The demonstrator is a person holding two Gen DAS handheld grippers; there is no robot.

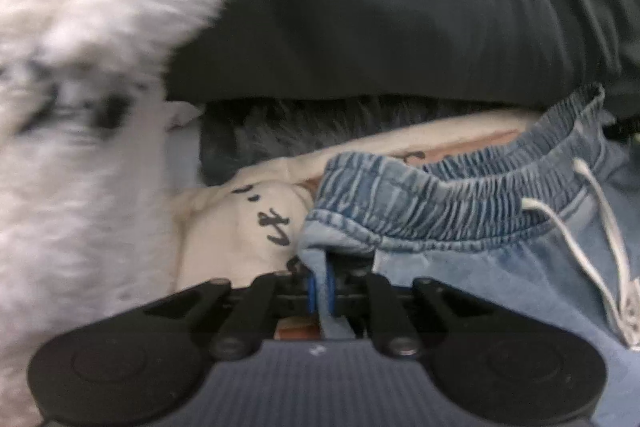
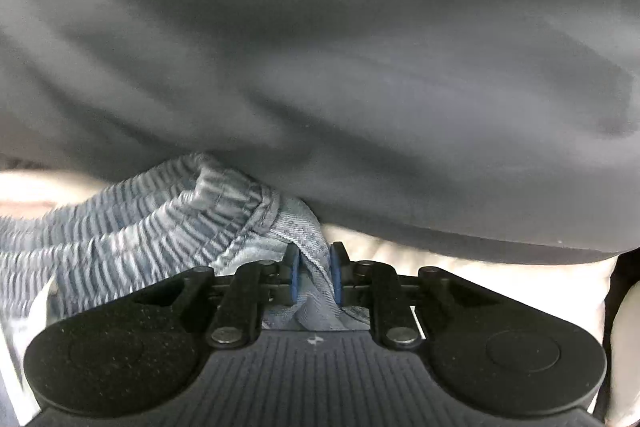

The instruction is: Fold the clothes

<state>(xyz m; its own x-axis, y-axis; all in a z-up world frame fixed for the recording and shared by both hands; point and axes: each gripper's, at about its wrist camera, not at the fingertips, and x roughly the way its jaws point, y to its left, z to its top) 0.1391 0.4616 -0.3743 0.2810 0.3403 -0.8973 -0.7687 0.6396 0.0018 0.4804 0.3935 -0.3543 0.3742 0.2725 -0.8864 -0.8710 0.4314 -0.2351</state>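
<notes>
While no basket or bin shows in either view, the clothes lie in a loose heap: a dark grey garment (image 1: pixel 380 7) spreads over the top, a white fluffy item (image 1: pixel 80 87) bulges at the left, and a cream piece with black lettering (image 1: pixel 248 219) sits beneath, just beside the denim shorts (image 1: pixel 460 207). From the left wrist camera, the left gripper (image 1: pixel 321 291) has its jaws nearly together, the blue pads (image 1: pixel 310 293) pinching a thin fold of denim at the end of the elastic waistband (image 1: pixel 460 187). That waistband runs from the gripper away to the upper right, its long axis slanting across the view, with a white drawstring (image 1: pixel 592 227) hanging down over the denim at the right. From the right wrist camera, the right gripper (image 2: pixel 316 277) is clamped on a thicker bunch of the same denim, its pads (image 2: pixel 295 279) pressing the cloth from both sides. The gathered waistband here stretches off to the left, and its upper edge tucks under the grey garment, which fills most of this blurred view. Cream cloth shows at the lower right beneath the grey hem
</notes>
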